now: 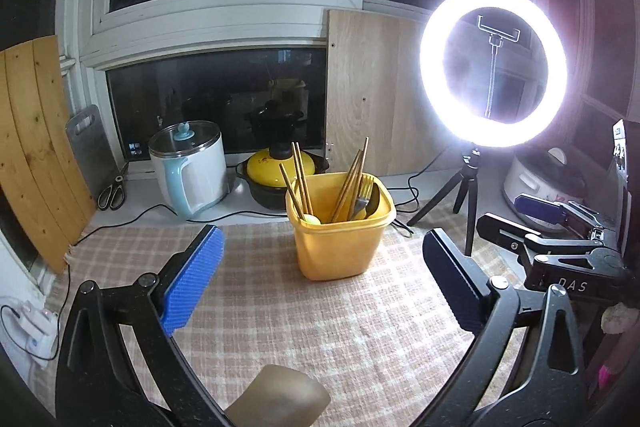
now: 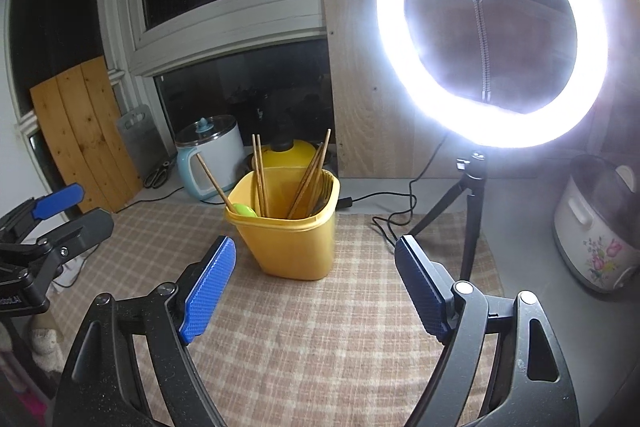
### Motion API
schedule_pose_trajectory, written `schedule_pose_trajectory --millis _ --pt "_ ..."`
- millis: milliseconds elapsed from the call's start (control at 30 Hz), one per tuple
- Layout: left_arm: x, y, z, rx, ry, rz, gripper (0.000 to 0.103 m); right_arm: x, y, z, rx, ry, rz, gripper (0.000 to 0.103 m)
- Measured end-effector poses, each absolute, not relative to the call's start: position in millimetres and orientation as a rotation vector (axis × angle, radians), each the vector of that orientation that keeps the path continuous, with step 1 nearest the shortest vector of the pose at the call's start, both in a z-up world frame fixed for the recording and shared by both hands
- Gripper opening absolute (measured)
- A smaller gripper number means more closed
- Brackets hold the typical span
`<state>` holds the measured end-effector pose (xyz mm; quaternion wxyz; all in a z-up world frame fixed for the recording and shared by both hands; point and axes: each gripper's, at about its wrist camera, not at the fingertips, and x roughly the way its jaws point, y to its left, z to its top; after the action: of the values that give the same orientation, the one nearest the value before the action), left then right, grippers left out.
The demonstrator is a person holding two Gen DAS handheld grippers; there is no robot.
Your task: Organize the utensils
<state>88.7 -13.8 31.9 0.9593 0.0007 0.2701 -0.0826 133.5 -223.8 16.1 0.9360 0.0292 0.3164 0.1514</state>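
— So, where is the yellow holder (image 1: 340, 227) from the jaws?
— At twelve o'clock of the left gripper (image 1: 320, 279), upright on the tabletop (image 1: 320, 327). The right gripper (image 2: 314, 287) has it at eleven. Both jaws are spread, empty.

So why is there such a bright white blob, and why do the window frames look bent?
In both wrist views the ring light is switched on and blows out to a white halo; in the right wrist view it flares over the rice cooker. The window frame bows because these are fisheye lenses.
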Motion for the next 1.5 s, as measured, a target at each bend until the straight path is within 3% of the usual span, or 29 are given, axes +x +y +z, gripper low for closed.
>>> schedule_pose_trajectory --millis 1500 --pt "58 -11 38 -0.016 0.539 -0.114 0.103 105 -251 12 0.155 0.672 0.261 0.083"
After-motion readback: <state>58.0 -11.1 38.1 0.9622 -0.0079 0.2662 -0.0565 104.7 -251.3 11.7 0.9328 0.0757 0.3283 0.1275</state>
